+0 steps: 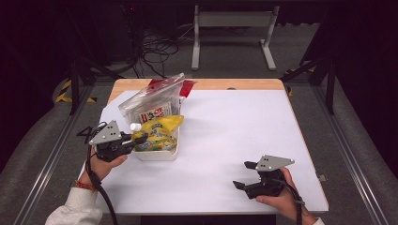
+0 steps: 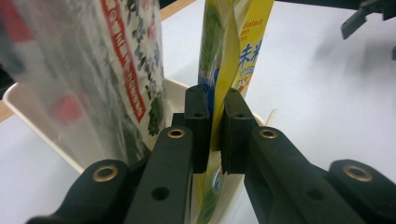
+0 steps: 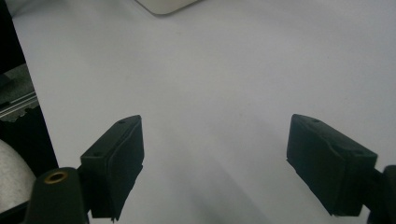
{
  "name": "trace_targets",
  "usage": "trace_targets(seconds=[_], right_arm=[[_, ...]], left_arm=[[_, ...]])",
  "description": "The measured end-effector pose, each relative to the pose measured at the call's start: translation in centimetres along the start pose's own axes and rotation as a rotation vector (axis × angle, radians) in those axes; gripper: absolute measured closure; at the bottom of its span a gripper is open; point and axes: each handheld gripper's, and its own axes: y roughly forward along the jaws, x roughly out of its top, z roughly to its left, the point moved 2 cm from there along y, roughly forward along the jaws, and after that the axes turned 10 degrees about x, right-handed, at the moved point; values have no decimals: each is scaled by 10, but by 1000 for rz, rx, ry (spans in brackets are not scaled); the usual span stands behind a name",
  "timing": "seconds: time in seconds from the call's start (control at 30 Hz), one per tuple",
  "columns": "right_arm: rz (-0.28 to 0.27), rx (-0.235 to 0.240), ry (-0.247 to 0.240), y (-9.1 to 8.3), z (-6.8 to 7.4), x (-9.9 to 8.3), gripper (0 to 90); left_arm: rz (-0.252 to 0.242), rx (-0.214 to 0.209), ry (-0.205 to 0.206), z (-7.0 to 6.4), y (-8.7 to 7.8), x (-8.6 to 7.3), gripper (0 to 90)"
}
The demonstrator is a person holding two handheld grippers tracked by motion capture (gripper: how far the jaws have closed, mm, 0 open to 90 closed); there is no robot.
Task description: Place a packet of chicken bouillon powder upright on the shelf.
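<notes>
On the left side of the white counter (image 1: 225, 140), seen from the high view, a shallow cream tray (image 1: 157, 154) holds two packets: a clear zip bag (image 1: 150, 101) with a printed packet inside it and a red strip at its far end, leaning up and back, and a yellow pouch (image 1: 159, 131) with a white cap, lying across the tray's near half. The left tool (image 1: 136, 139) comes in from the tray's left and is clenched on the pouch's near end. The right tool (image 1: 244, 176) rests low on the bare counter, well apart from the tray, with its jaws spread and nothing between them.

From the left gripper view, the left tool (image 2: 215, 128) has both pads pressed on the yellow pouch (image 2: 233, 60), with the film pinched flat between them; the clear zip bag (image 2: 93, 70) stands just beside it, inside the tray (image 2: 28, 116). The grip sits on thin film near an edge, so I judge that moving the pouch well means keeping the squeeze steady and lifting it straight, away from the neighbouring bag, so that bag is not dragged along.

From the right gripper view, the right tool (image 3: 215, 163) is released over plain counter (image 3: 210, 70), with a corner of the tray (image 3: 166, 4) at the top edge. It looks free to steady the tray if that starts to slide.
</notes>
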Motion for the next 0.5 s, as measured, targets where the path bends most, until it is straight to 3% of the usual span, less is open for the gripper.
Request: trace_targets(seconds=[0.17, 0.5], right_arm=[[-3, -2, -1, 0, 0, 1, 196], [7, 11, -18, 3, 0, 3, 195]], left_arm=[[21, 25, 8, -1, -1, -5, 834], [42, 20, -38, 0, 6, -19, 833]])
